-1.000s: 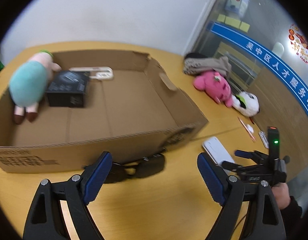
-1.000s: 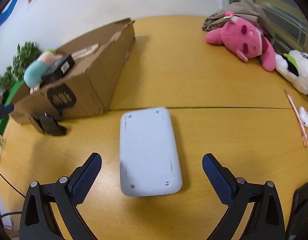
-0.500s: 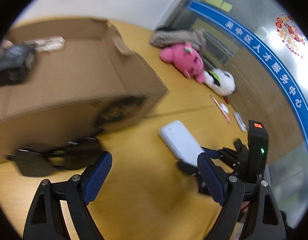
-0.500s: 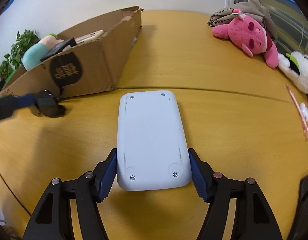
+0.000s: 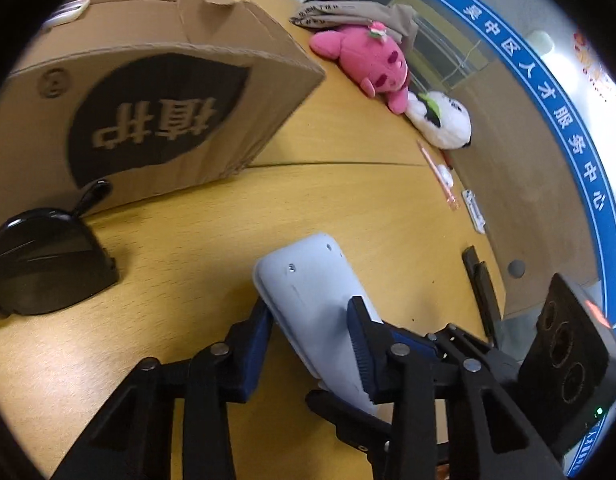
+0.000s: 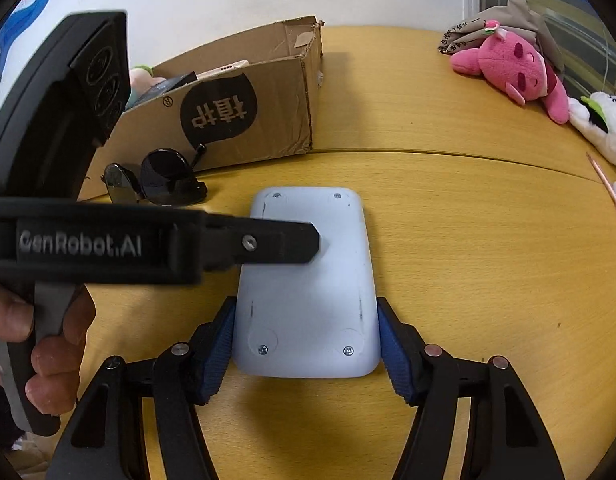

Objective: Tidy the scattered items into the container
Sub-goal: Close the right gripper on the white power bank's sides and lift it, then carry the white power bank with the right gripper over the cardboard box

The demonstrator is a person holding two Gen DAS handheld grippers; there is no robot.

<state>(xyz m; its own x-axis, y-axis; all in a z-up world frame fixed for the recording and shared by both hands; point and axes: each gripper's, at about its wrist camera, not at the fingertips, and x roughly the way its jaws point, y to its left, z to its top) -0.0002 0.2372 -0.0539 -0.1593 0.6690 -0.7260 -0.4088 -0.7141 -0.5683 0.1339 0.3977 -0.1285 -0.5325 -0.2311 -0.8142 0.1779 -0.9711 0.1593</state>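
Note:
A flat white device (image 6: 308, 292) is held at its near end by my right gripper (image 6: 305, 308), whose blue pads press on its two long sides. My left gripper (image 5: 310, 312) comes in from the left, and its jaws are closing across the device's (image 5: 308, 292) thickness. Its upper finger (image 6: 283, 246) lies on the top face and the other sits under the left edge. The open cardboard box (image 6: 267, 120) stands behind, with folded black sunglasses (image 6: 163, 180) at its front wall.
A pink plush (image 6: 512, 68), a white plush (image 6: 600, 124) and a grey cloth bag (image 6: 508, 16) lie at the far right of the wooden table. A pink pen (image 5: 436, 172) and small items lie near the right edge. A hand (image 6: 47, 352) grips the left gripper's handle.
My left gripper swung down and to the right, from the sunglasses by the box to the white device, and narrowed its jaws on it. My right gripper closed on the device's sides.

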